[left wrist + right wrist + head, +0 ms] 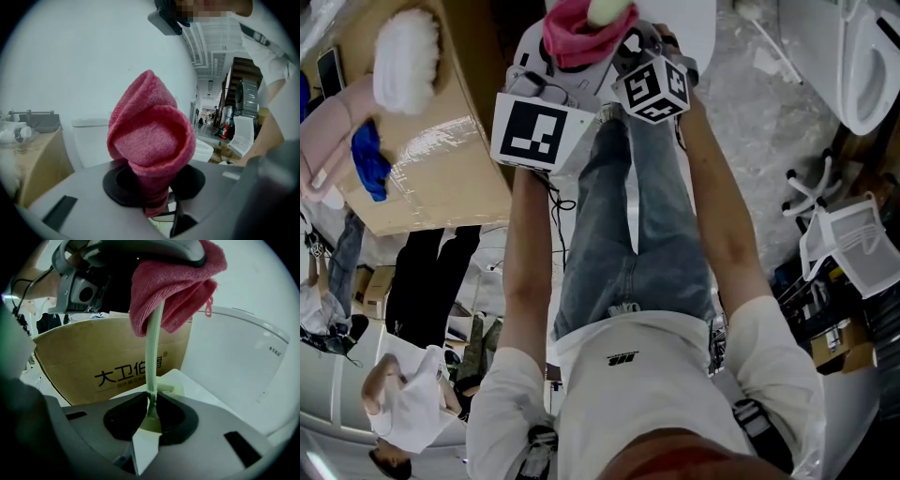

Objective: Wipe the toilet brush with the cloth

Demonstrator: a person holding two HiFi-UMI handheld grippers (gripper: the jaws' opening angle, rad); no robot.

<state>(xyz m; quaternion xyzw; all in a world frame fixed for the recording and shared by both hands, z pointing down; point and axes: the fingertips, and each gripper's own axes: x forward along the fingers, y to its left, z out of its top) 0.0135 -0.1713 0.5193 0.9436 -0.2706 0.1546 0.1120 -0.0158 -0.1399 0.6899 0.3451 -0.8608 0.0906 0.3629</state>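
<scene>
Both arms stretch forward, side by side. Left gripper clamps the cloth, wrapped round the upper brush handle. Right gripper pinches that handle lower down. Box crowds the left, toilet the right.

Cardboard box, white toilet, white chair, mottled grey floor

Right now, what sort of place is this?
Probably a workshop or test hall, not a real bathroom: a toilet stands beside a cardboard box, with an office chair and clutter on a rough floor.
</scene>
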